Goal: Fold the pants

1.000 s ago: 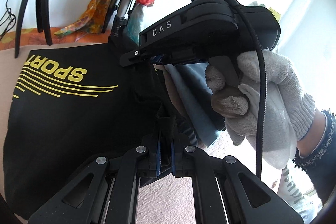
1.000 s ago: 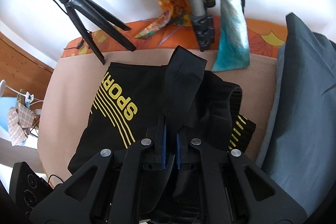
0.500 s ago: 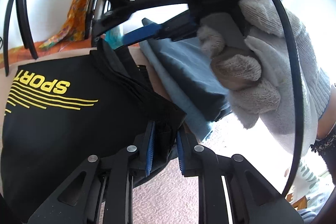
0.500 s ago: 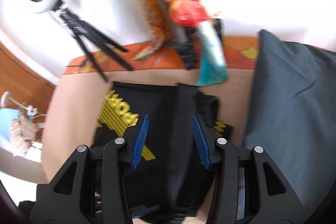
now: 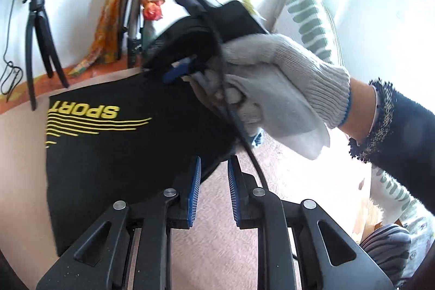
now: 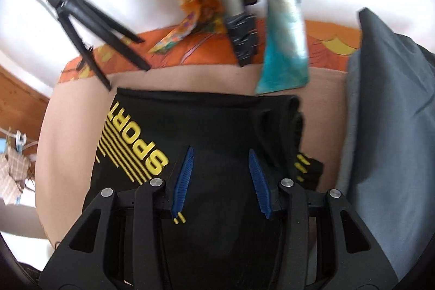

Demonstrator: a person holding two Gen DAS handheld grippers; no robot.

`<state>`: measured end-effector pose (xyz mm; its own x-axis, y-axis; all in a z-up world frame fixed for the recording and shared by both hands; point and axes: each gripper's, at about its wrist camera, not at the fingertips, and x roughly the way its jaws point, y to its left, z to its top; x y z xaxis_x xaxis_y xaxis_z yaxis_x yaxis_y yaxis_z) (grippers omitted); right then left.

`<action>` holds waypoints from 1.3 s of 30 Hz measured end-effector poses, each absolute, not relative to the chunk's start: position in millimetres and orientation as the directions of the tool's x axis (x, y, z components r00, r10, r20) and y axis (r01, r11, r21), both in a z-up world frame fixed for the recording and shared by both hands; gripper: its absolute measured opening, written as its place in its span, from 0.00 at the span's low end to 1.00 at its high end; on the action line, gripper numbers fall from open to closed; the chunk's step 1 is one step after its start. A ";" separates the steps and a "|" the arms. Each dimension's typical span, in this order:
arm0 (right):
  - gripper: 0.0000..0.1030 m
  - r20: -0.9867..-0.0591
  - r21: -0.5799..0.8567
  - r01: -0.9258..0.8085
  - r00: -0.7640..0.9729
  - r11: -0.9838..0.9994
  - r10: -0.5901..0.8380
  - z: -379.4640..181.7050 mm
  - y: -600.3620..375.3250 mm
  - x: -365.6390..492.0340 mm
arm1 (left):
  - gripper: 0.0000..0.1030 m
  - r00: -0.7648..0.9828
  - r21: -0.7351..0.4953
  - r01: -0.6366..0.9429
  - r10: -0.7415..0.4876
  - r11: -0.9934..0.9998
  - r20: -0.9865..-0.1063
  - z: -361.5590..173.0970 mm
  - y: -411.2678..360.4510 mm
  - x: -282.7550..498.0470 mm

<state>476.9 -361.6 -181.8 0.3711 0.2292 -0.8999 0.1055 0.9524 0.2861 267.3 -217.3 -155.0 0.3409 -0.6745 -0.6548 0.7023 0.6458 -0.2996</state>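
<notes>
I've laid the fold: the pants [image 6: 206, 127] lie flat, my right gripper [image 6: 221, 178] open above them, my left gripper [image 5: 213, 189] opening, empty. Next I smooth them.

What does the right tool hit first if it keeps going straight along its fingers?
Most likely the black pants: the right tool points down at them, jaws open, with the fabric filling the gap just beyond the SPORT print. Depth is unclear, but nothing else shows in that line.

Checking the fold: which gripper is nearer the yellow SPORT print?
Right. The right gripper hangs open beside the SPORT print; the left gripper, opening, sits off the black pants' corner.
</notes>
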 end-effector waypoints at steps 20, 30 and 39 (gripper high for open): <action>0.69 -0.795 0.580 0.290 0.407 0.762 0.450 -170.8 -383.2 297.2 | 0.59 0.330 -0.536 0.321 -0.623 0.781 -0.709 -188.8 -81.6 428.5; 0.69 -0.755 0.637 0.395 0.493 0.662 0.432 -204.0 -387.3 292.9 | 0.59 0.311 -0.583 0.230 -0.627 0.779 -0.714 -208.7 -83.4 458.2; 0.70 -0.721 0.656 0.406 0.586 0.636 0.369 -210.8 -382.6 297.5 | 0.59 0.335 -0.575 0.222 -0.615 0.787 -0.713 -225.1 -96.2 487.8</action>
